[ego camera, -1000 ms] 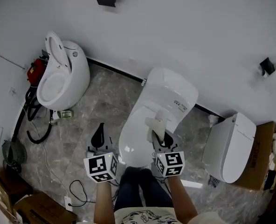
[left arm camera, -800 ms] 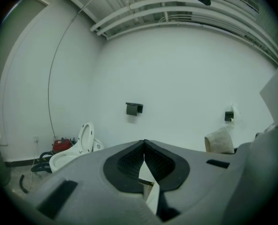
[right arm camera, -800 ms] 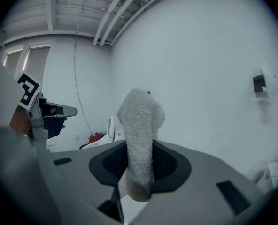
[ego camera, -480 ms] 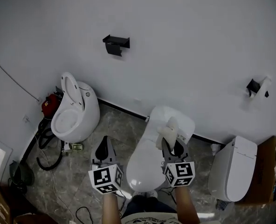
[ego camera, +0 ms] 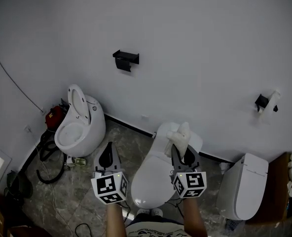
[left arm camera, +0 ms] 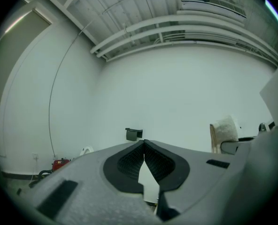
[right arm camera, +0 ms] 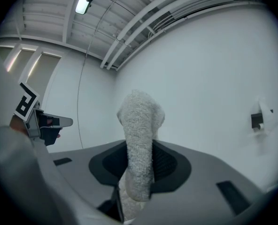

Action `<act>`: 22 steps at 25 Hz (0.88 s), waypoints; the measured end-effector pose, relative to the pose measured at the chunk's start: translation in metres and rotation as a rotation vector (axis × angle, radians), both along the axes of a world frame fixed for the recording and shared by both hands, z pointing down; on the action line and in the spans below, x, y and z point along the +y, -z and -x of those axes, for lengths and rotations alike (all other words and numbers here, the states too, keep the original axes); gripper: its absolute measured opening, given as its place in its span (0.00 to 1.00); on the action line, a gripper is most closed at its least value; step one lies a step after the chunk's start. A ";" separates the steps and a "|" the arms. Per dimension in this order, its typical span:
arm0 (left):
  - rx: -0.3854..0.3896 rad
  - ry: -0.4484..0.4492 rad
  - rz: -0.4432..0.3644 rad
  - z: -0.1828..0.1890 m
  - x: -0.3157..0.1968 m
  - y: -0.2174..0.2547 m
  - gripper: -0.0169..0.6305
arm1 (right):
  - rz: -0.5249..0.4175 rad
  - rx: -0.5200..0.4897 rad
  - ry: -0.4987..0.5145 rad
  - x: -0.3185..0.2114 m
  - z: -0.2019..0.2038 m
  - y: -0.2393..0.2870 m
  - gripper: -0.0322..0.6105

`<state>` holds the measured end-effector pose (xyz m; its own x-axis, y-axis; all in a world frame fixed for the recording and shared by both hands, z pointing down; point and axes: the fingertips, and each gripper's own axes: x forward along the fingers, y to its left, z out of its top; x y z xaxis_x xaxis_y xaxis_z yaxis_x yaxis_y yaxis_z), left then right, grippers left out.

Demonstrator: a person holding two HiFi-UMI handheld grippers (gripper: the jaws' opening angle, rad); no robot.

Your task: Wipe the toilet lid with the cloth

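Observation:
A white toilet with its lid (ego camera: 153, 179) shut stands in front of me against the wall. My right gripper (ego camera: 180, 149) is shut on a cream cloth (ego camera: 179, 136) (right arm camera: 138, 144), held up in the air above the back of the lid, pointing at the wall. In the right gripper view the cloth stands up between the jaws. My left gripper (ego camera: 108, 155) (left arm camera: 143, 146) is shut with nothing in it, raised over the floor left of the toilet. The cloth (left arm camera: 225, 131) also shows at the right of the left gripper view.
A second white toilet (ego camera: 78, 122) with its seat up stands to the left, with a red device (ego camera: 53, 116) and black hose beside it. A third toilet (ego camera: 244, 191) is at the right. A black holder (ego camera: 125, 59) and a fitting (ego camera: 264, 101) hang on the wall.
Both grippers have risen and now point toward the wall. The cloth has come up off the lid. The head view has tilted up, showing more wall.

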<state>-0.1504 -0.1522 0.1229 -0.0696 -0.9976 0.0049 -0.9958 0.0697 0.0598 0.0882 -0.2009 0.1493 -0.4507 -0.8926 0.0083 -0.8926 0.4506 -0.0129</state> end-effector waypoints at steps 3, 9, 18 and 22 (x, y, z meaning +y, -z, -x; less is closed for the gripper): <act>-0.004 -0.006 -0.017 -0.003 0.006 0.008 0.04 | -0.009 -0.001 0.003 0.004 0.000 0.005 0.22; -0.021 -0.016 -0.032 -0.005 0.012 0.018 0.04 | -0.019 -0.021 0.003 0.010 0.003 0.011 0.22; -0.032 -0.040 -0.043 -0.016 0.017 0.024 0.04 | -0.025 -0.025 -0.010 0.017 -0.003 0.015 0.22; -0.034 -0.047 -0.043 -0.017 0.018 0.024 0.04 | -0.026 -0.022 -0.017 0.018 -0.005 0.015 0.22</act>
<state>-0.1330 -0.1337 0.0989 -0.0218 -0.9990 -0.0400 -0.9994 0.0207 0.0277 0.0934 -0.1827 0.1340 -0.4349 -0.9001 -0.0248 -0.9000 0.4354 -0.0208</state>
